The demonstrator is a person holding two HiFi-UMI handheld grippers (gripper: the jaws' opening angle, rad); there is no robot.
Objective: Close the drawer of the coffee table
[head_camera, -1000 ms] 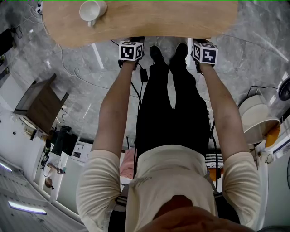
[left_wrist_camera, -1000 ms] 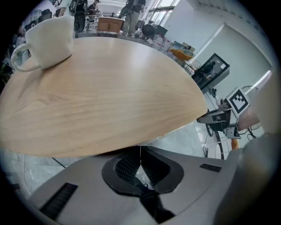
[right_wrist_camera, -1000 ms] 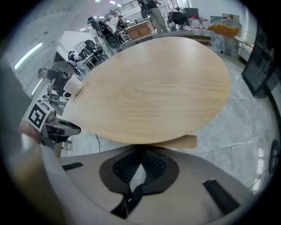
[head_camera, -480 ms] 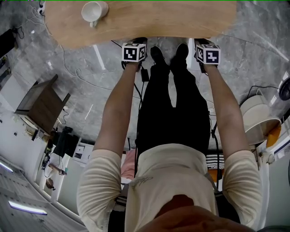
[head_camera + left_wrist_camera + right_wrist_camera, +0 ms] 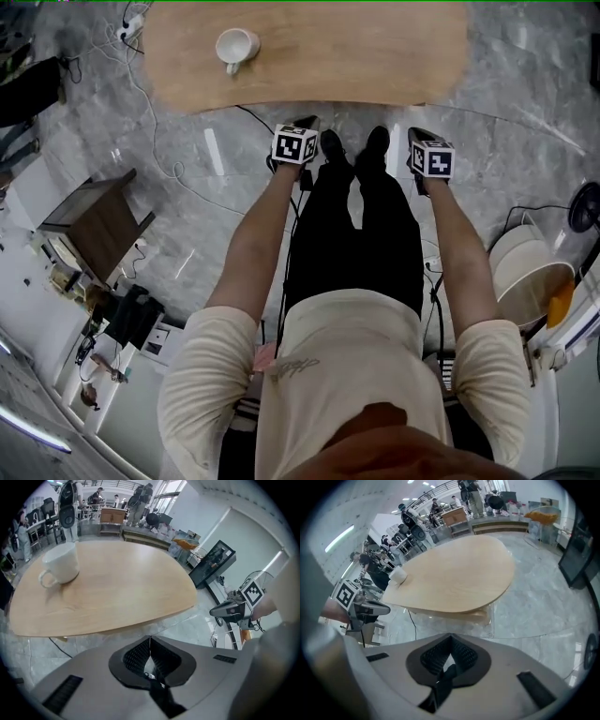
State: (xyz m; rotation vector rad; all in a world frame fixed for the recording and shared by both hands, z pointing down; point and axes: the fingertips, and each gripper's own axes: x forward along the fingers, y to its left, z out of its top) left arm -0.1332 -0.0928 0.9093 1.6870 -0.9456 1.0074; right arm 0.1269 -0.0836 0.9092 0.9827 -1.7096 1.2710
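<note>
Item: left hand-held gripper (image 5: pixel 298 131) and right hand-held gripper (image 5: pixel 424 139), both drawn back from the counter (image 5: pixel 356 56) edge they reached a second ago.

Detail: a strip of grey marble floor (image 5: pixel 525 84) now lies between each hand-held gripper and the counter, which stands ahead of both. Left jaws are pressed together, tips meeting, with nothing between them. Right jaws are likewise together and empty. A white mug (image 5: pixel 234 45) stands on the counter, ahead and left of the left hand-held gripper. The person's black shoes (image 5: pixel 328 145) are between the two hand-held grippers. The drawer cannot be made out under the counter top.
</note>
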